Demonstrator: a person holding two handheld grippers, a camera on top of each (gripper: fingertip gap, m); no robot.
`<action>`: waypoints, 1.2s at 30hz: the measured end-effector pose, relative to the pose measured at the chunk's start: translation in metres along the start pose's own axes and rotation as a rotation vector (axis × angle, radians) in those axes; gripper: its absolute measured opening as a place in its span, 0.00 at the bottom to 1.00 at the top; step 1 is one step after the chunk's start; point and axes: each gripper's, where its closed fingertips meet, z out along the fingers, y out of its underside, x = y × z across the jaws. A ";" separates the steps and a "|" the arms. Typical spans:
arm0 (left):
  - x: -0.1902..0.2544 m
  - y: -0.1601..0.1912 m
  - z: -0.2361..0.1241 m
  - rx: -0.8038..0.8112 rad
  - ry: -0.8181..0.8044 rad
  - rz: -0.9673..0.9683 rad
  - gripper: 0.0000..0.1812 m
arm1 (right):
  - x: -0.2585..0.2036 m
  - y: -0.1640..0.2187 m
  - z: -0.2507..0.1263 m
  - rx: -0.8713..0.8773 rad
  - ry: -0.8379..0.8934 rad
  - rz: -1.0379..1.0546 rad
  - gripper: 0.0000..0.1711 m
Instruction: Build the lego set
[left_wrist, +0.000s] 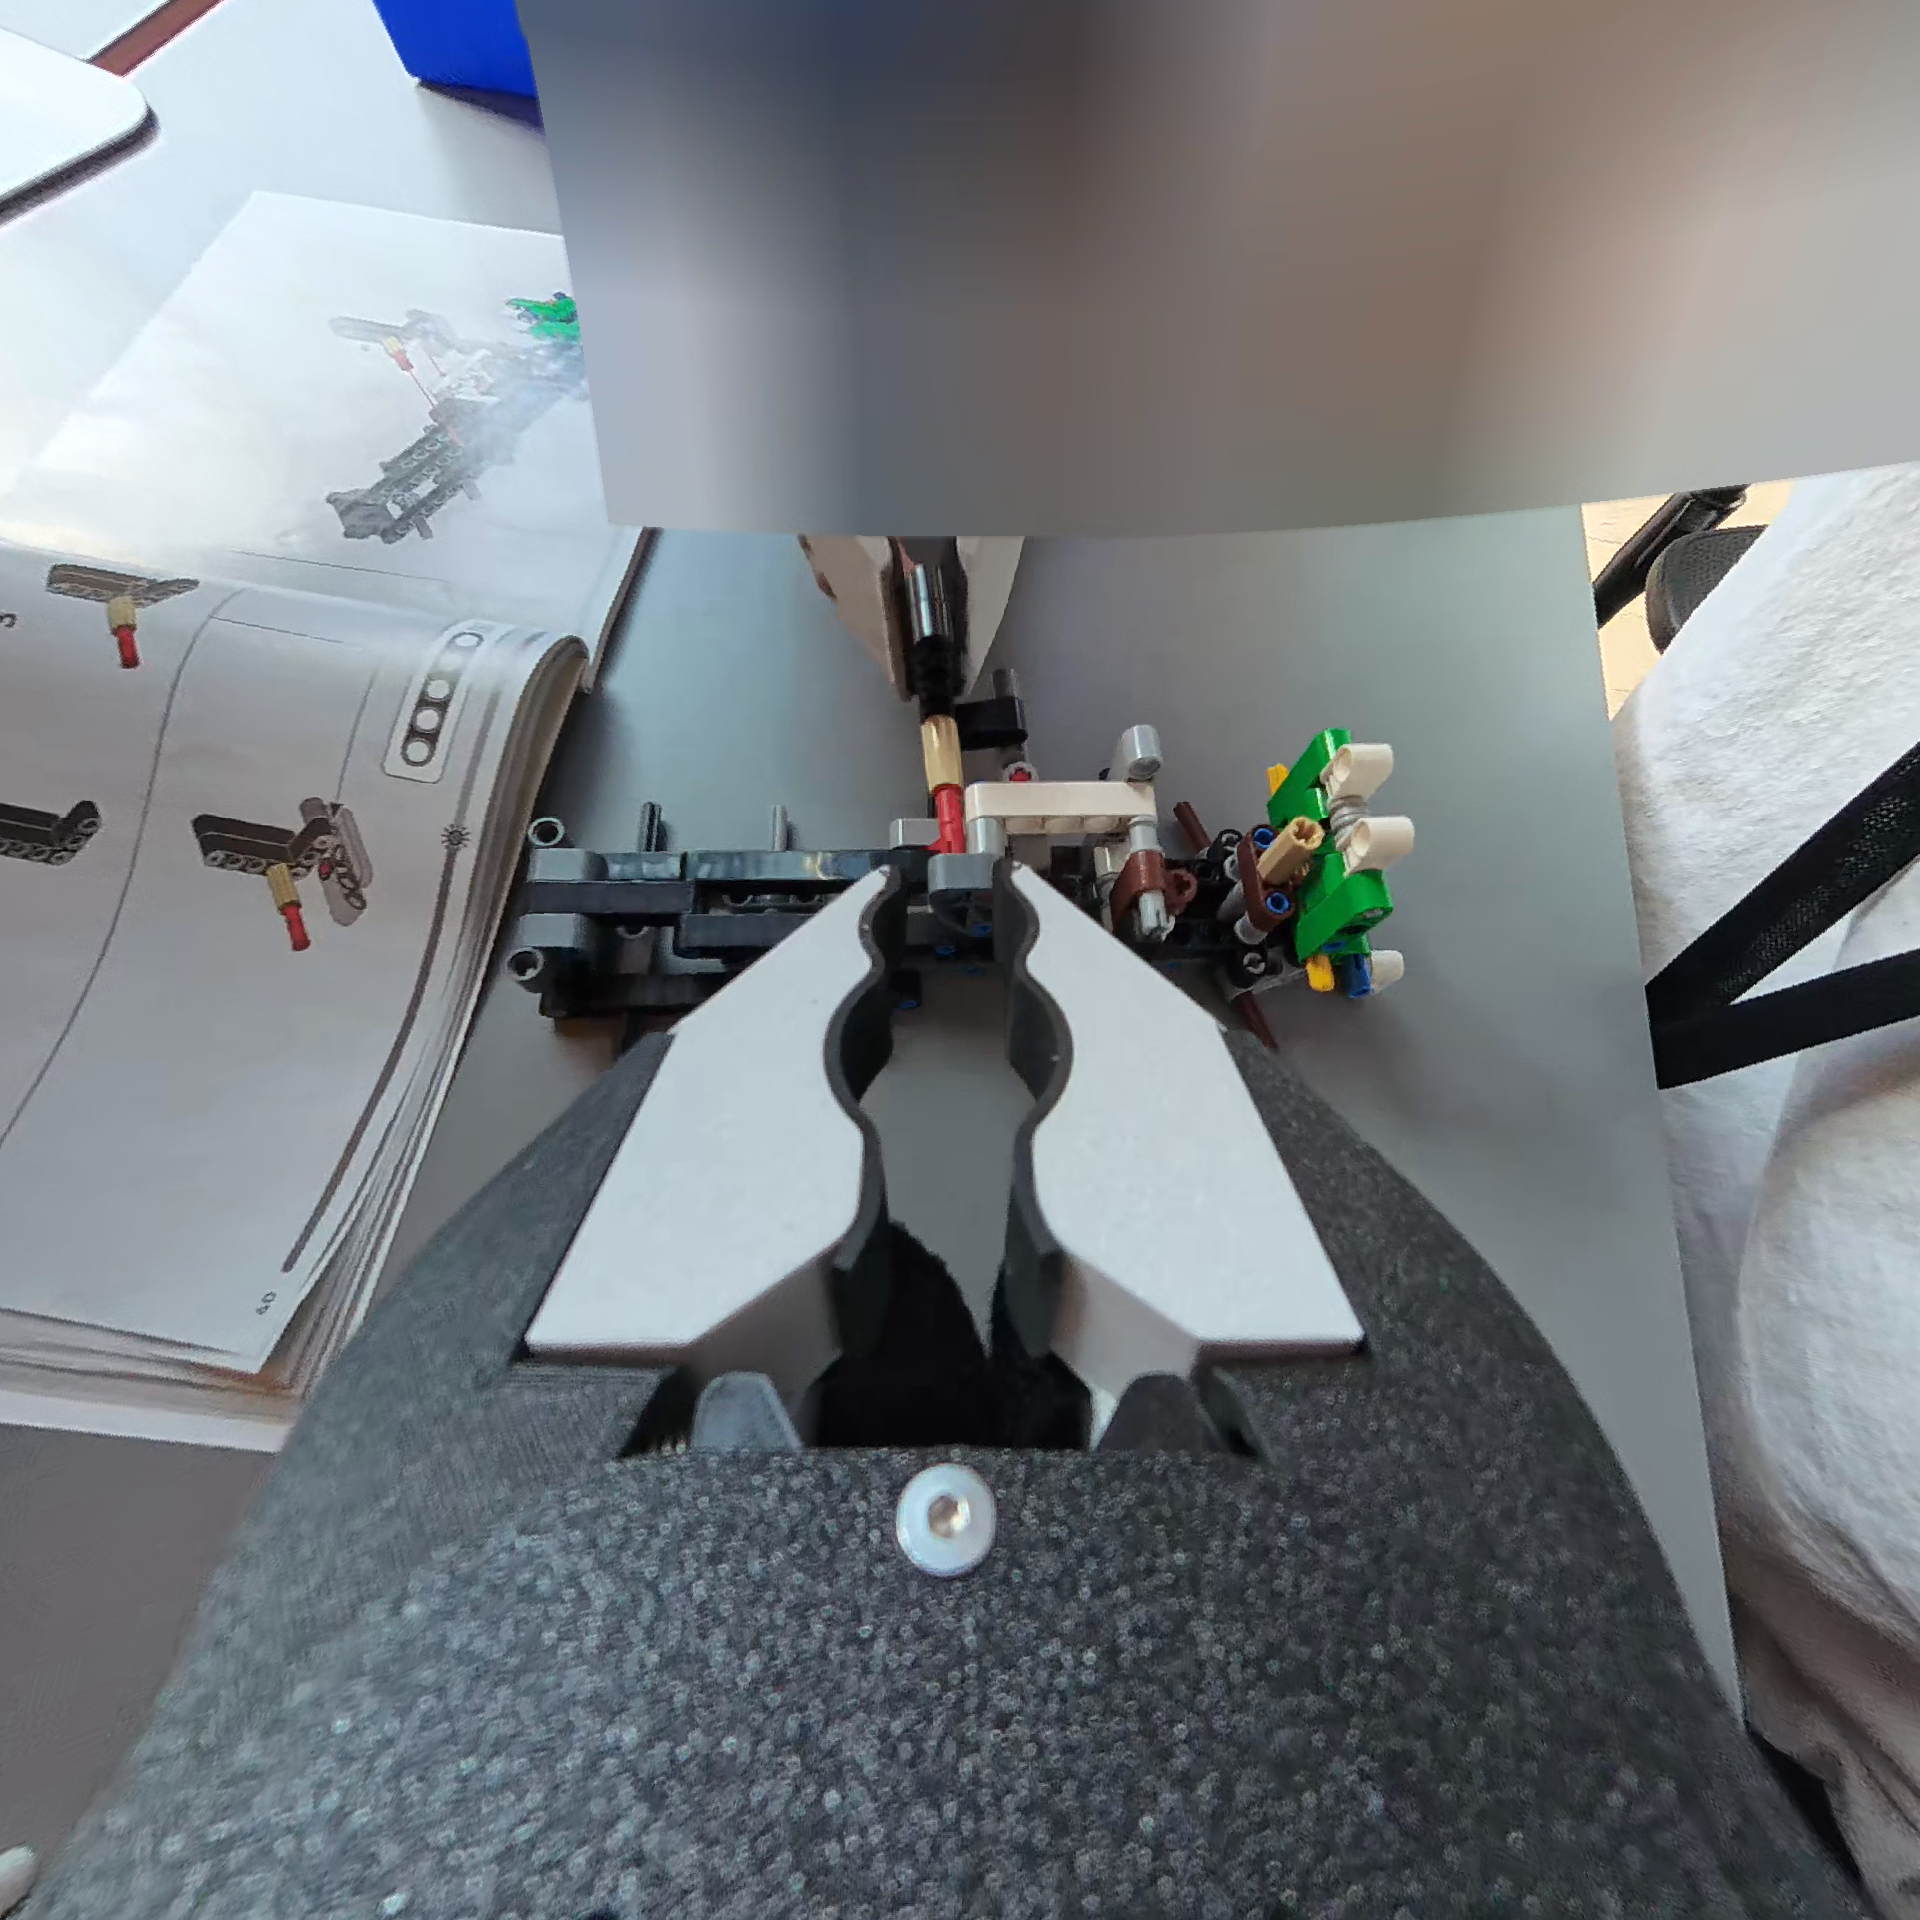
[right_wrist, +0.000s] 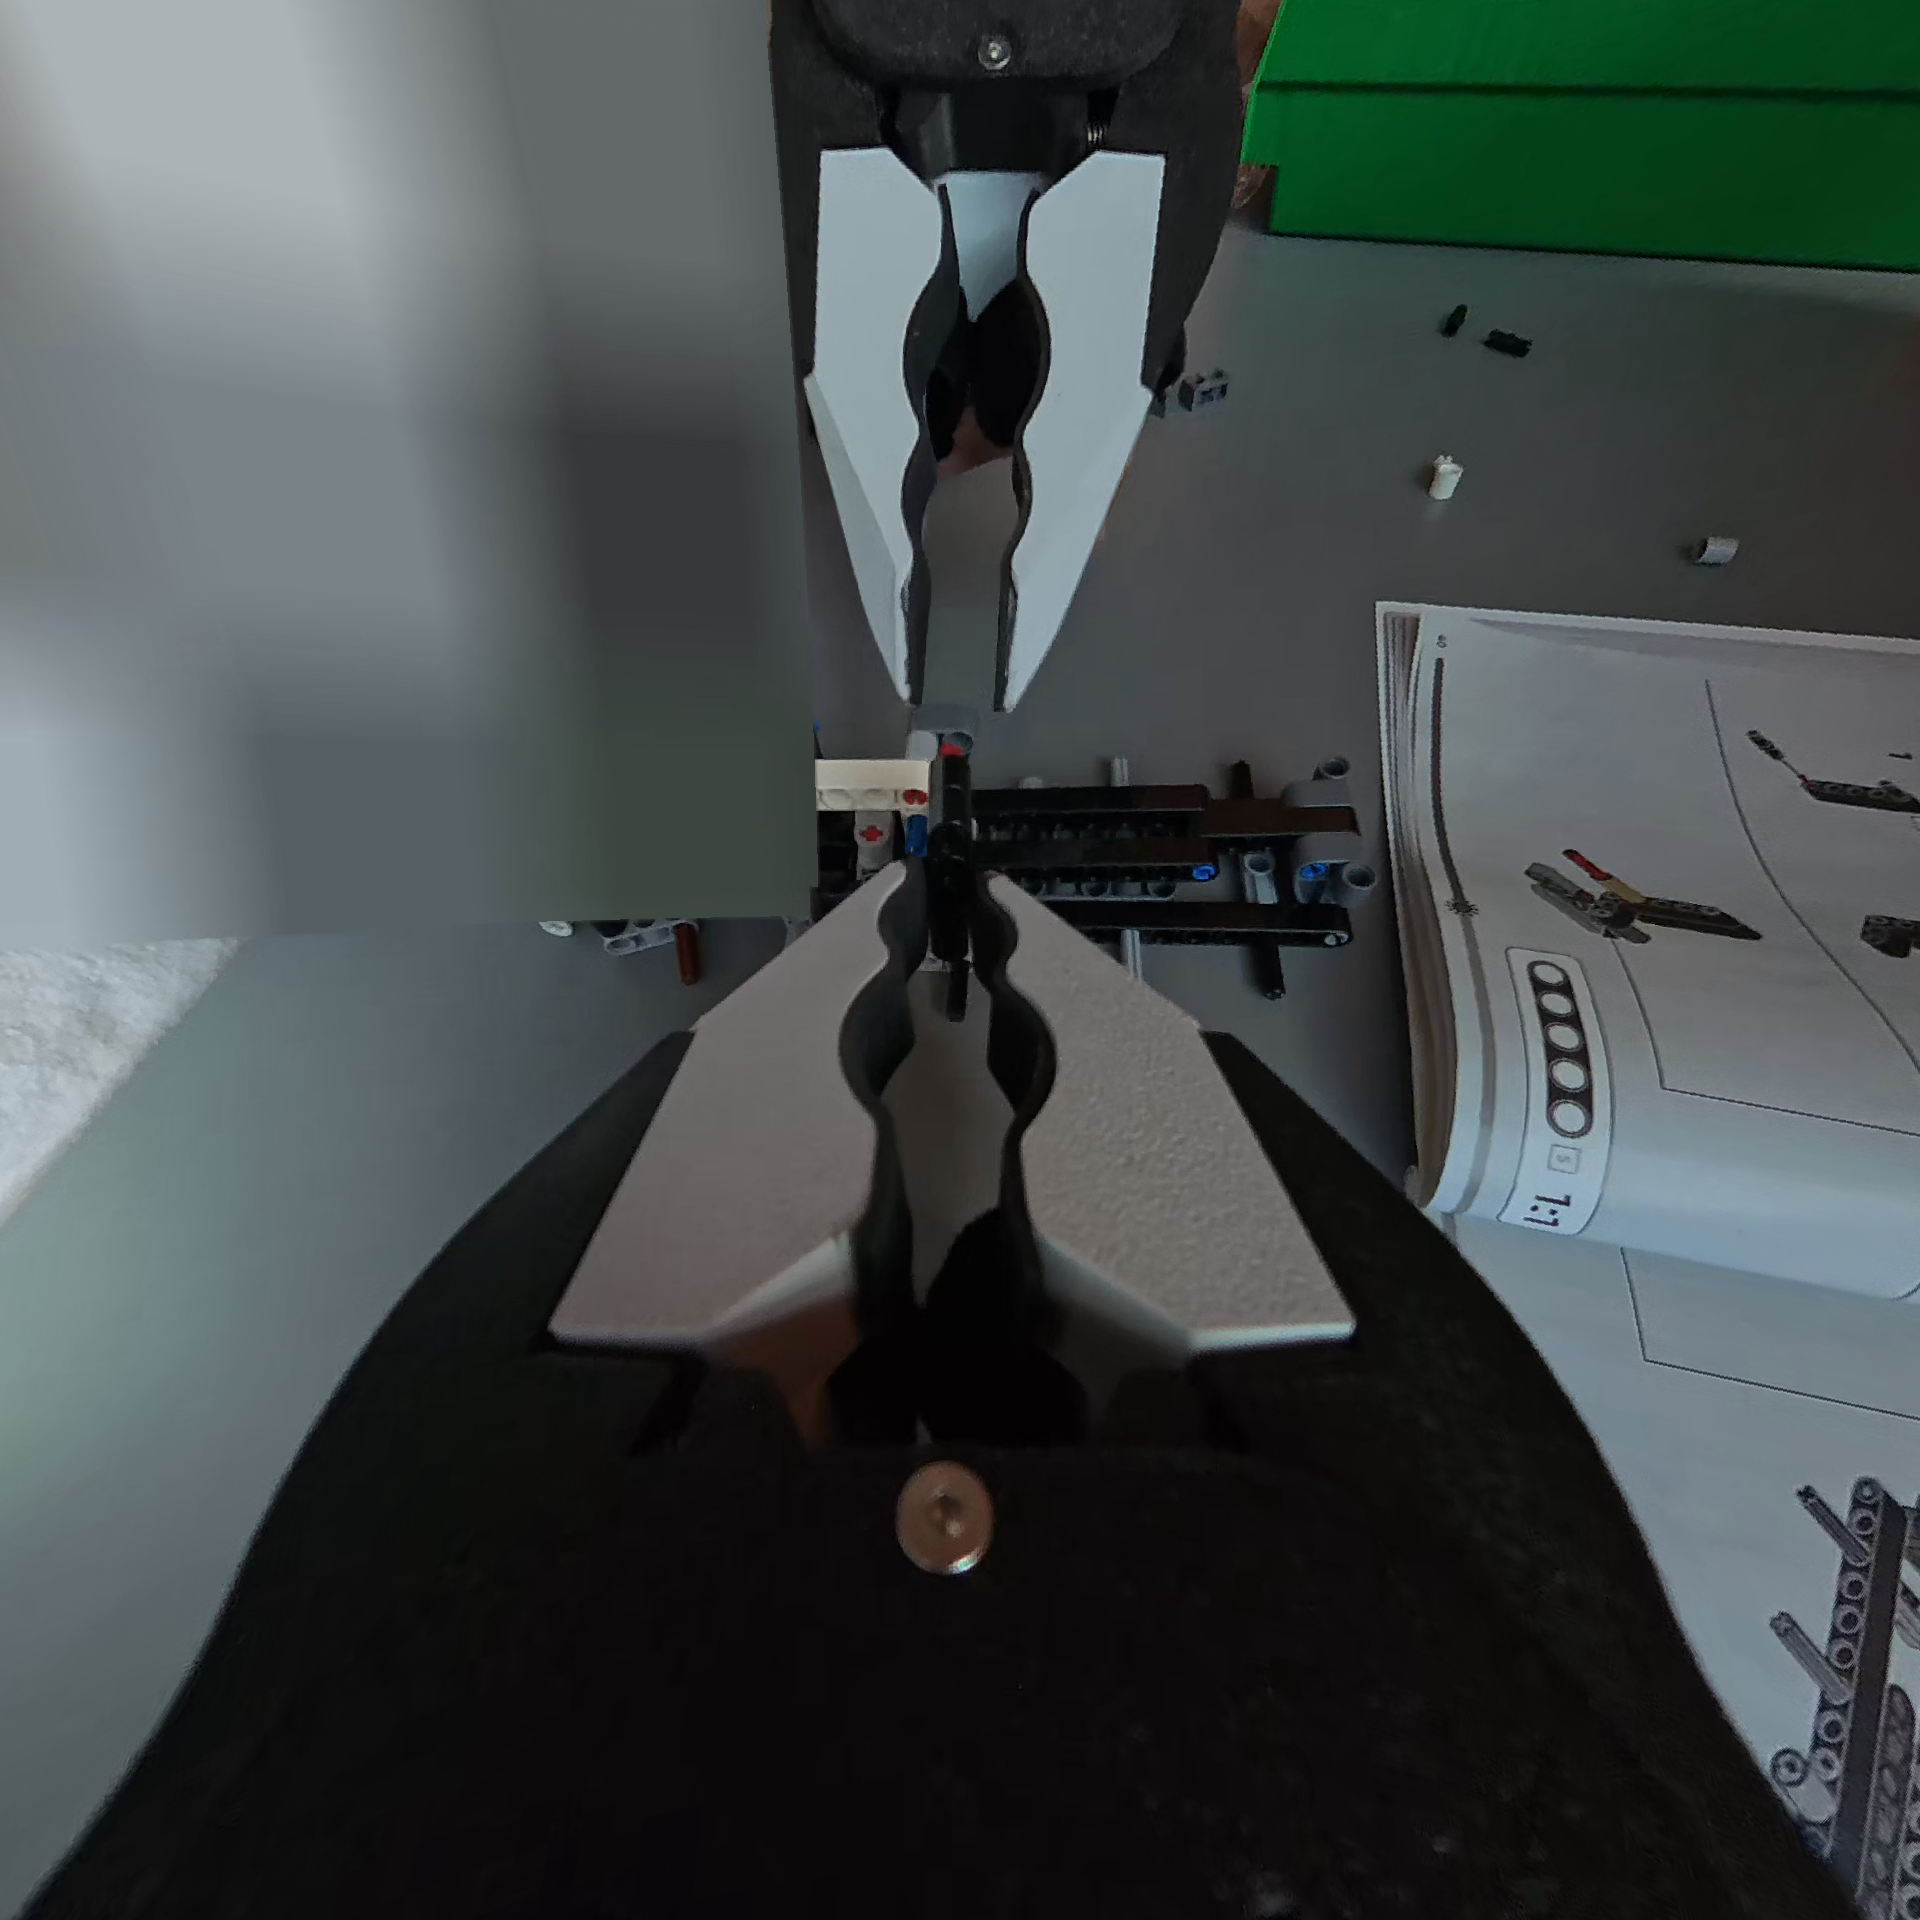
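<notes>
Your right gripper (right_wrist: 943, 894) is clenched on a thin black axle (right_wrist: 948, 935), which runs lengthwise between the wavy pads and points at the model (right_wrist: 1122, 842). In the left wrist view the same axle assembly (left_wrist: 940, 769) shows black, tan and red sections, its red tip meeting the model beside the white beam (left_wrist: 1060, 805). Your left gripper (left_wrist: 948, 883) has its tips closed against a grey connector (left_wrist: 961, 871) at the model's near edge, bracing it; the jaws stand narrowly apart around that part. The model lies flat on the grey table (left_wrist: 1351, 1247), between both grippers, with its green cluster (left_wrist: 1335, 862) at one end and the manual (left_wrist: 260, 883) just beside the other. Expect the model to be light, rigid and smooth: it will probably slide unless braced. Hold the black frame or a solid connector, not the green cluster or protruding pins, which may pop off. The axle is slender and slippery; keep it straight in the pad grooves and press along its length only.
</notes>
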 end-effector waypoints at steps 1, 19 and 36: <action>0.001 0.001 0.000 -0.006 0.011 -0.002 0.08 | 0.000 0.000 0.000 -0.001 0.003 -0.005 0.03; 0.003 0.008 0.008 -0.031 0.043 -0.002 0.07 | 0.002 -0.004 0.000 0.020 0.023 -0.062 0.03; 0.004 0.007 0.008 -0.010 0.094 -0.057 0.07 | 0.000 -0.007 -0.001 0.078 0.105 -0.269 0.03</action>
